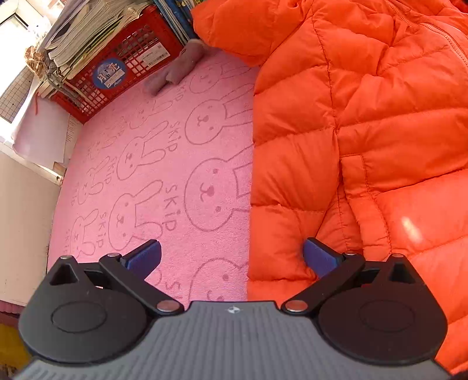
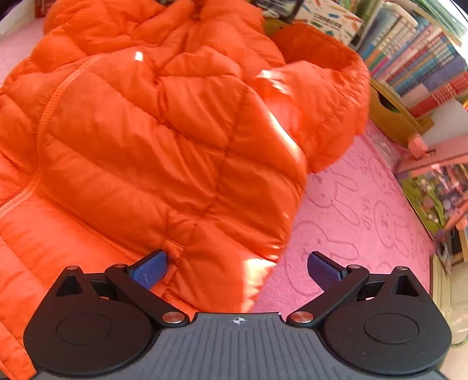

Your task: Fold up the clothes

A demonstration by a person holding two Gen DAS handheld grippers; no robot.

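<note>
Orange puffer jacket (image 1: 365, 122) spread over pink bunny-print cloth (image 1: 163, 163); cut off at 12 and 3 o'clock in the left wrist view, at 9 and 12 o'clock in the right wrist view (image 2: 140, 140). Hem hidden beneath both gripper bodies. Sleeve (image 2: 324, 87) at 1 o'clock in the right view blurred, outline hard to make out. Surface under the cloth (image 2: 365, 210) not visible, so table or bed could not be told.

Left gripper (image 1: 231, 257): fingers (image 1: 144, 257) spread wide, holding nothing; 9 o'clock finger over bare cloth, 3 o'clock finger over the jacket, straight side edge of the jacket running between them toward 12 o'clock. Contact with fabric could not be told.

Right gripper (image 2: 237, 269): fingers (image 2: 150, 269) likewise wide and empty; 9 o'clock finger over quilted panel, 3 o'clock finger over cloth, slanting jacket edge between.

Open cloth at 9 to 11 o'clock in the left view, bounded at 11 o'clock by red crate (image 1: 122, 61) with stacked papers (image 1: 87, 26) and small pinkish plush piece (image 1: 178, 70). Open cloth at 3 o'clock in the right view, bounded by row of books (image 2: 415, 58) and pink furniture edge (image 2: 433, 157).
</note>
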